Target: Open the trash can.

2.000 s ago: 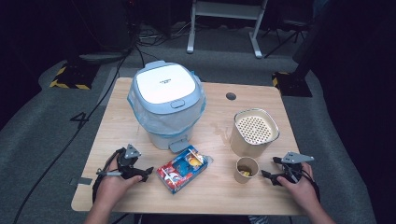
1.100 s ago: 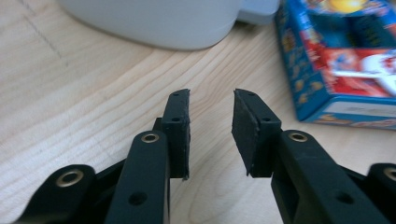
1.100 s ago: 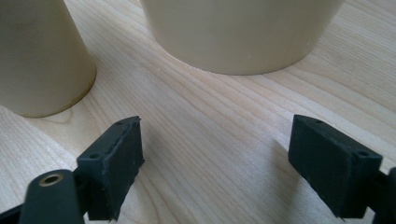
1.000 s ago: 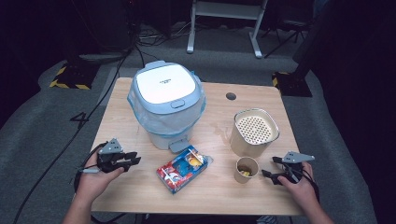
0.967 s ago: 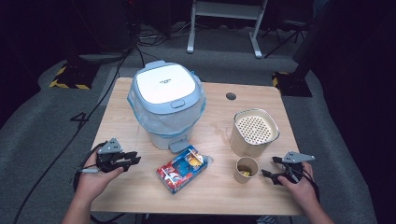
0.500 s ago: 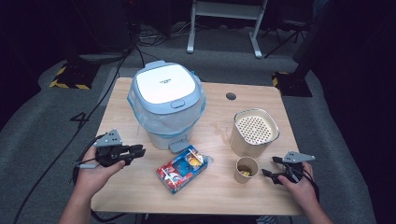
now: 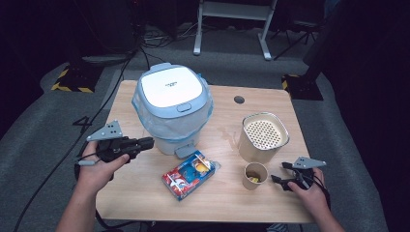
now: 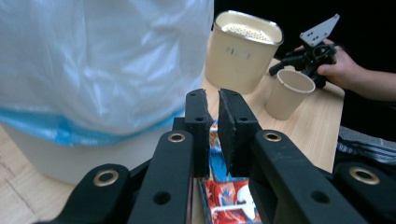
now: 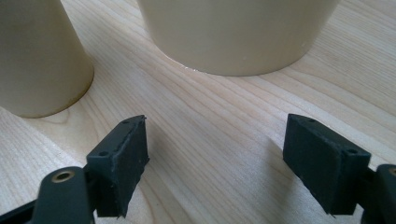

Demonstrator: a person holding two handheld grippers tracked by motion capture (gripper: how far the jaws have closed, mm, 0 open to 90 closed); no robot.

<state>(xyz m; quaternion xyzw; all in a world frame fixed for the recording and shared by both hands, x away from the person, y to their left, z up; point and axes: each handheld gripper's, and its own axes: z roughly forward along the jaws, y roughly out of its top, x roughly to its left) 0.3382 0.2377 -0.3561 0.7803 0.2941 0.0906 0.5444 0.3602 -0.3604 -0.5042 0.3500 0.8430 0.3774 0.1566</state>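
My left gripper (image 7: 149, 143) (image 8: 212, 100) hovers above the table's left side, pointing at the side of a white step bin (image 7: 171, 108) lined with a clear, blue-edged bag (image 8: 93, 60). Its jaws have just been closing and stand almost together, with nothing between them. Below and beyond its tips lies a red and blue snack packet (image 7: 189, 175) (image 8: 229, 191). My right gripper (image 7: 279, 172) (image 9: 215, 140) rests low on the table at the right, open and empty, just right of a paper cup (image 7: 255, 175) (image 9: 37, 56) with something yellow inside.
A cream canister (image 7: 263, 137) (image 9: 233, 32) with a perforated top stands behind the cup. The bin's pedal (image 7: 185, 151) juts toward the packet. A round cable hole (image 7: 239, 99) sits in the wooden table (image 7: 145, 193) at the back. Cables trail on the floor at the left.
My left gripper has risen off the table and swung toward the bin, and its jaws have narrowed. The right gripper, cup, canister and packet have stayed put.
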